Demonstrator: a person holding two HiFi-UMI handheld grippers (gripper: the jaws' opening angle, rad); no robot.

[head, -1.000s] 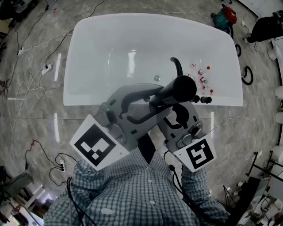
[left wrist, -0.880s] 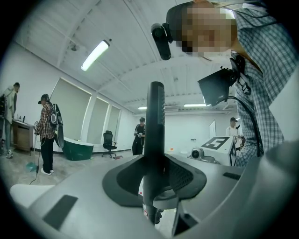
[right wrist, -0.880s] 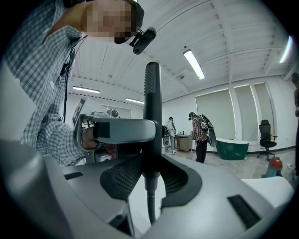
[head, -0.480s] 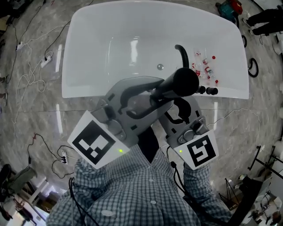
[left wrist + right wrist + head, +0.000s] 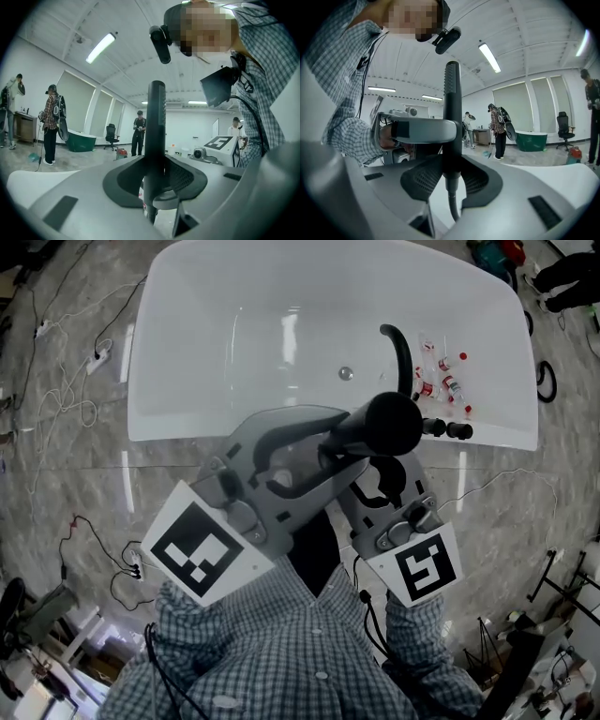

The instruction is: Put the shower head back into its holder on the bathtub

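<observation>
Head view: a glossy white tub (image 5: 187,423) with rounded corners stands on a veined stone floor (image 5: 75,484). My two tongs meet over its near rim. The left tongs (image 5: 317,463) and right tongs (image 5: 373,479), both grey plastic with one black-and-white marker cube each, are clamped on one matte black shower head (image 5: 389,423), a round stick with a blunt end. It is held in the air just beside one curved black spout (image 5: 401,351) and two black knobs (image 5: 448,429) on the rim. About five small red-capped bottles (image 5: 441,382) lie inside the tub, and one metal drain (image 5: 346,373) is there too.

Left gripper view: the left tongs (image 5: 154,180) press two dark ribbed pads against the shower head (image 5: 154,117), which stands upright between them. Four people stand far behind, with one green tub (image 5: 82,141) and one office chair (image 5: 111,136).

Right gripper view: the right tongs (image 5: 451,180) are closed on the shower head (image 5: 451,112) the same way, and one smooth hose (image 5: 452,206) hangs beneath. Three people stand behind.
</observation>
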